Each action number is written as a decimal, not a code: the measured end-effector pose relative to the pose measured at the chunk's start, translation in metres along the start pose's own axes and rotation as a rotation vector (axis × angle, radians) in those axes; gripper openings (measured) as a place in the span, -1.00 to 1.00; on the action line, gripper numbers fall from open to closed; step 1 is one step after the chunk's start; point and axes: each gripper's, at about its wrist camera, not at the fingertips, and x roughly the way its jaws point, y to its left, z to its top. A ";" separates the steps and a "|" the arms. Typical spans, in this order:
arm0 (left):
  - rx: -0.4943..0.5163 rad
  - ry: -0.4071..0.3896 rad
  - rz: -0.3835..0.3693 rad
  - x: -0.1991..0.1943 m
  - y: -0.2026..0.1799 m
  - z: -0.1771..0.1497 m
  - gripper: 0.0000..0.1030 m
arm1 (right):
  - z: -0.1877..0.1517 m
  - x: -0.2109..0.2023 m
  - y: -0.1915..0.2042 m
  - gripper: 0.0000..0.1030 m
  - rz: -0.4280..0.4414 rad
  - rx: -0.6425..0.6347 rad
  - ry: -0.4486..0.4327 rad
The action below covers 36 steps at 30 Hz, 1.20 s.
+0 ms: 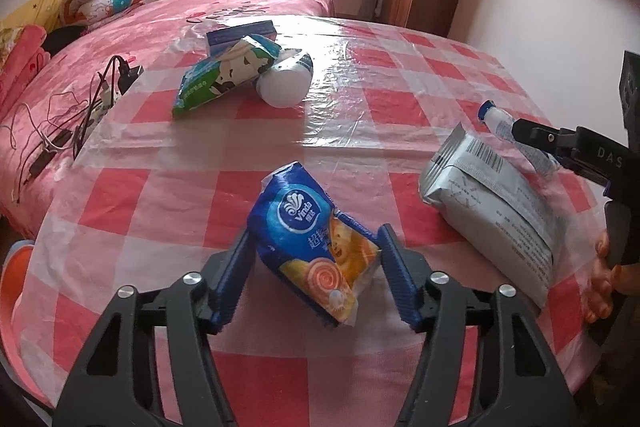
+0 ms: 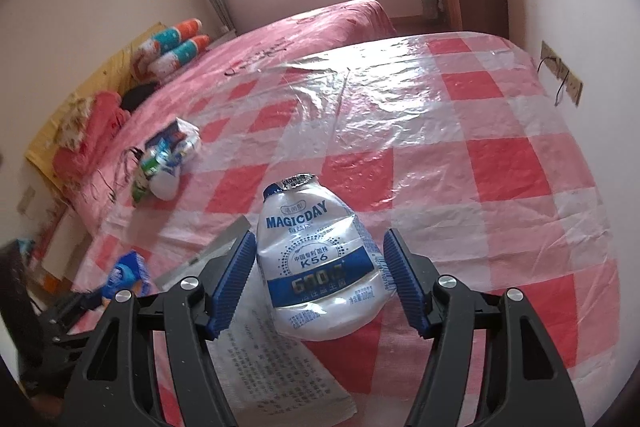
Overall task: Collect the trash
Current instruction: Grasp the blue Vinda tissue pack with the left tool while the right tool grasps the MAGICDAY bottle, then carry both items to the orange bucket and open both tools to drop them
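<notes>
left tongs (image 1: 316,267): clamped on crumpled blue-orange Vinda tissue pack (image 1: 312,247)
right tongs (image 2: 320,279): gripping squashed white MAGICDAY plastic bottle (image 2: 320,267), base hidden
10 o'clock: litter pile (image 2: 168,159), blurry

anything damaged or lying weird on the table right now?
The MAGICDAY bottle between the right gripper fingers is crushed, its foil lid peeled up. The Vinda tissue pack in the left gripper is crumpled. A green carton lies tipped against a toppled white bottle.
</notes>
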 end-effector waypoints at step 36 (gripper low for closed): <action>-0.191 -0.092 -0.211 -0.037 0.082 -0.005 -0.63 | -0.004 0.024 0.086 0.28 0.311 0.080 0.094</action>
